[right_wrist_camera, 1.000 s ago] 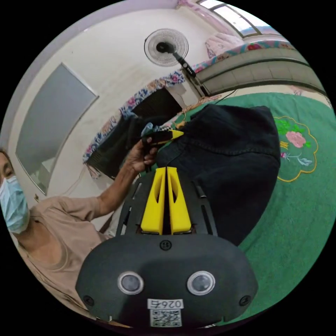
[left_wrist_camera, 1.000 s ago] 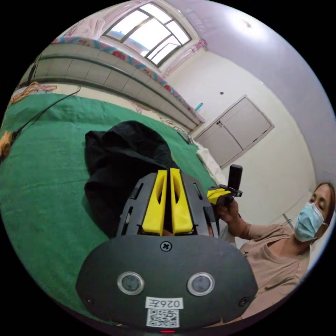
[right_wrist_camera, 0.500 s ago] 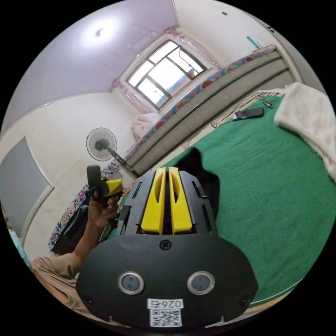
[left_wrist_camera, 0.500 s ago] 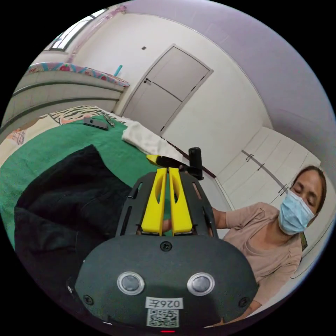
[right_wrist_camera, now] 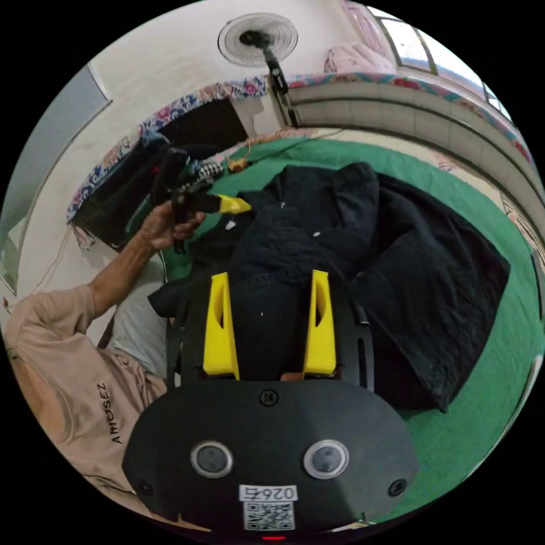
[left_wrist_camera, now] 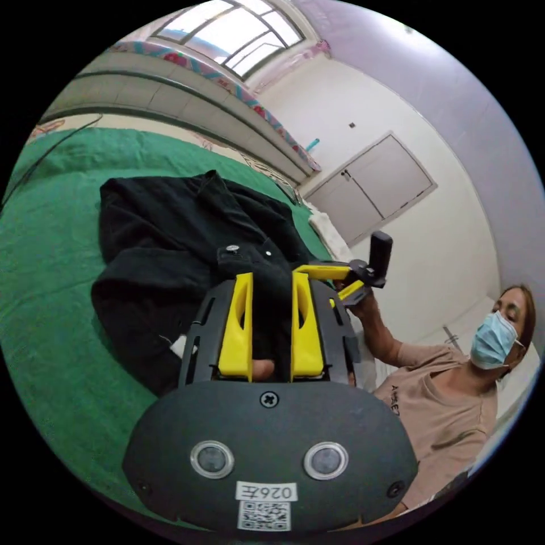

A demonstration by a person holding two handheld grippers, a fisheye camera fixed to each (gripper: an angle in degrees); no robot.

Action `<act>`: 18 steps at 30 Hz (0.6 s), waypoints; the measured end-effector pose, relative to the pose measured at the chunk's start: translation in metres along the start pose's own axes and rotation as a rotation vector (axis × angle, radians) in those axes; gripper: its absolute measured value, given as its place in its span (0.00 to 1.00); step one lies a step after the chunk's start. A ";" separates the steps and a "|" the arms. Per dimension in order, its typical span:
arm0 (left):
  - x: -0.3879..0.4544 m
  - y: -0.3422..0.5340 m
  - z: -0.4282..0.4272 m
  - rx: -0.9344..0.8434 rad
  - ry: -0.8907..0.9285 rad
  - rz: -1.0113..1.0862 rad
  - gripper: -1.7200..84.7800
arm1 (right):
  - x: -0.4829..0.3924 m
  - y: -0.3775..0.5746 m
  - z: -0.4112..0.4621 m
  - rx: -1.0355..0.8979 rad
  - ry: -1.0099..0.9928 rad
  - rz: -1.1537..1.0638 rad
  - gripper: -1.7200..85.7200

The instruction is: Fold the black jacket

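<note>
The black jacket (right_wrist_camera: 409, 267) lies crumpled on a green bedspread (right_wrist_camera: 482, 409), spread in loose, uneven folds rather than flat. Its fabric is dark denim-like cloth with visible seams and small metal snap buttons (left_wrist_camera: 230, 248). One part bunches up into a raised heap near the middle, while a broader panel stretches out flat toward one side of the bed.

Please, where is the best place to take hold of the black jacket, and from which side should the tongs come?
Probably the flat far flap of the black jacket, where one thin edge lies smooth on the green bedspread. Come from the open bedspread side and slide one jaw under that edge. The middle is bunched in thick folds, likely too bulky for the open right tongs.
</note>
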State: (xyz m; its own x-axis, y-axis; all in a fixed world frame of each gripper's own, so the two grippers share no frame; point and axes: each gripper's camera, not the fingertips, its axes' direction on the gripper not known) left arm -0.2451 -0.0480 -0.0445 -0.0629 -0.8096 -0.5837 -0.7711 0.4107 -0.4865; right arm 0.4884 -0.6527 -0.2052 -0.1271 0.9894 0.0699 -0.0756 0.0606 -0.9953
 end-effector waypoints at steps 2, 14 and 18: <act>0.019 -0.004 0.018 -0.094 0.009 0.085 0.17 | -0.004 -0.008 0.020 -0.038 0.044 -0.005 0.19; 0.114 0.036 0.100 -0.596 -0.173 0.451 0.25 | 0.046 0.015 -0.032 0.227 -0.153 0.173 0.00; 0.132 0.051 0.110 -0.694 -0.218 0.537 0.25 | 0.047 0.059 -0.049 -0.171 0.255 0.386 0.00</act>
State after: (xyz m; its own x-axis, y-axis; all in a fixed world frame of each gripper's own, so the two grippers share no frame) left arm -0.2229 -0.0878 -0.2173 -0.4572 -0.4555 -0.7639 -0.8860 0.3079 0.3467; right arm 0.5270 -0.5966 -0.2638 0.1337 0.9435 -0.3030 0.0960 -0.3167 -0.9437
